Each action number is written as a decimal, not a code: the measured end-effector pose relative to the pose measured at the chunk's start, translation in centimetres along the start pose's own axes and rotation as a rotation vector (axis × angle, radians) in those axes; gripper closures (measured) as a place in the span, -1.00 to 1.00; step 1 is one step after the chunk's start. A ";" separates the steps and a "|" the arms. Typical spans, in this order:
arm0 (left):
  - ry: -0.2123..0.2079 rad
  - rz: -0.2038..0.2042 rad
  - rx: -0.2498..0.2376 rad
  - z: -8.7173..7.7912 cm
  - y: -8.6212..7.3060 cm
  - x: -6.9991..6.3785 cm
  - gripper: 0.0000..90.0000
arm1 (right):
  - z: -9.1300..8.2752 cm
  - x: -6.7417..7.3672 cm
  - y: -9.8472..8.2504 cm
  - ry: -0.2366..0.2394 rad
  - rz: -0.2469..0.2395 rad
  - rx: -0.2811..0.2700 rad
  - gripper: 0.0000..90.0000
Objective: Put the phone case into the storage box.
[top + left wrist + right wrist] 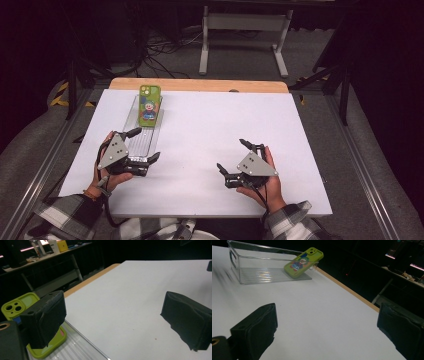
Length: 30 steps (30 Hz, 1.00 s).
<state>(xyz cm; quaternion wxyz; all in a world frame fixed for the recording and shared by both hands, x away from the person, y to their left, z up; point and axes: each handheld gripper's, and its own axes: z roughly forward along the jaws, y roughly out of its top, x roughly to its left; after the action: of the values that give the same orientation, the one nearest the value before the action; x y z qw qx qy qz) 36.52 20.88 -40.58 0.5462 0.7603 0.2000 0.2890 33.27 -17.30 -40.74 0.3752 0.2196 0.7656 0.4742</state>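
Both tools sit low over the white table top [210, 145]: my left gripper [145, 145] has its black jaws spread wide with nothing between them, straddling the near end of the clear ribbed plastic tray [141, 142]. Right gripper [231, 157] is equally wide open and empty, well apart from the tray toward the table's right half. I see the lime-green phone case with a cartoon figure [149, 105] propped tilted in the tray's far end, its camera end leaning up over the far wall.

Plaid sleeves [65, 212], black jaws, grey triangular plates [114, 150]
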 end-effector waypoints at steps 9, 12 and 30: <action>-0.033 -0.005 0.030 0.1 -0.8 -1.2 -0.87 | -0.4 0.1 -0.2 -0.012 -0.003 0.005 -0.91; -0.028 0.008 0.041 -0.1 -1.1 -1.5 -0.87 | -0.7 0.2 -0.3 -0.021 0.000 -0.001 -0.91; -0.041 -0.029 0.096 -0.6 -3.0 -1.8 -0.86 | -1.5 0.4 -1.1 -0.026 -0.009 0.025 -0.90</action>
<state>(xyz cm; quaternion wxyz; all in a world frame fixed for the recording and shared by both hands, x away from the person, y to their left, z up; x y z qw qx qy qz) 34.76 21.14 -43.66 0.5170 0.7885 0.2134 0.2557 31.86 -18.35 -41.45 0.3845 0.2268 0.7675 0.4601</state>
